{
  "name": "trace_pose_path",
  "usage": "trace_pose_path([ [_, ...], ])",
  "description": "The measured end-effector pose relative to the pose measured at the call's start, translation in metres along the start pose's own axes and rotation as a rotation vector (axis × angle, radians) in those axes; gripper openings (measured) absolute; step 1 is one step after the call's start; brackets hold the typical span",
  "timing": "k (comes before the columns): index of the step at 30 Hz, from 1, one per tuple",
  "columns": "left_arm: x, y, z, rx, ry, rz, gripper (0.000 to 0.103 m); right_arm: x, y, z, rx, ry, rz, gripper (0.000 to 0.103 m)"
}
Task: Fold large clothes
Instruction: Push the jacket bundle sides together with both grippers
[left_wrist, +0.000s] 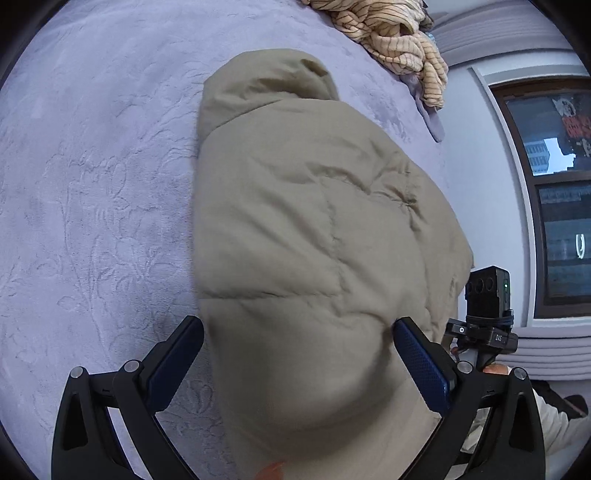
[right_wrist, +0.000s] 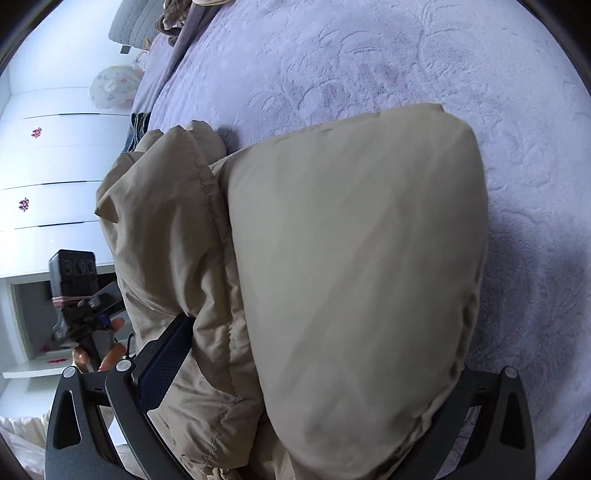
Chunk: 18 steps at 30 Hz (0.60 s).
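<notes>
A beige padded jacket (left_wrist: 314, 229) lies folded on the lilac bedspread (left_wrist: 92, 184). My left gripper (left_wrist: 299, 354) is open, its two fingers wide apart around the jacket's near end, the cloth bulging between them. In the right wrist view the same jacket (right_wrist: 351, 258) fills the middle. My right gripper (right_wrist: 314, 369) straddles its near end; the left finger (right_wrist: 166, 362) shows against the cloth, the right finger is hidden under the bulge. The jaws stand wide. Each view shows the other gripper beside the jacket: the right one (left_wrist: 484, 314), the left one (right_wrist: 85, 295).
A crumpled striped cream garment (left_wrist: 399, 40) lies at the bed's far edge. A dark window (left_wrist: 554, 192) is on the right wall. In the right wrist view white drawers (right_wrist: 48, 177) stand left of the bed, with jeans (right_wrist: 138, 129) and a bag (right_wrist: 110, 88) near the edge.
</notes>
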<state>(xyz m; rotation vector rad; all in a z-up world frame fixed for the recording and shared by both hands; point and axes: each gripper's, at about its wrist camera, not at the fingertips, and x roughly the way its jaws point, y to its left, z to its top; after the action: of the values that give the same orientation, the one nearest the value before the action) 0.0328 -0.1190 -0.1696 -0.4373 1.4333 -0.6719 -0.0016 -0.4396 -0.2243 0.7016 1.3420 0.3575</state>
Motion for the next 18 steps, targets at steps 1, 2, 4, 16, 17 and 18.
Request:
trace_pose_path([
  [1, 0.004, 0.007, 0.003, -0.011, 0.008, -0.010, 0.103, 0.001, -0.001, 0.000, 0.002, 0.002, 0.001, 0.103],
  [2, 0.008, 0.012, 0.006, -0.021, 0.019, -0.039, 0.103, 0.001, -0.002, 0.000, 0.002, 0.004, 0.001, 0.103],
  [4, 0.018, 0.021, 0.011, -0.036, 0.045, -0.099, 0.103, 0.001, -0.006, 0.000, 0.000, 0.007, 0.000, 0.103],
  [16, 0.074, 0.020, 0.013, -0.068, 0.122, -0.233, 0.103, 0.016, -0.005, 0.015, 0.007, 0.026, 0.025, 0.103],
  [17, 0.075, 0.018, 0.013, -0.067, 0.119, -0.218, 0.103, 0.018, -0.005, 0.017, 0.013, 0.026, 0.025, 0.103],
  [18, 0.075, 0.013, 0.013, -0.062, 0.114, -0.197, 0.103, 0.019, -0.006, 0.018, 0.019, 0.027, 0.026, 0.103],
])
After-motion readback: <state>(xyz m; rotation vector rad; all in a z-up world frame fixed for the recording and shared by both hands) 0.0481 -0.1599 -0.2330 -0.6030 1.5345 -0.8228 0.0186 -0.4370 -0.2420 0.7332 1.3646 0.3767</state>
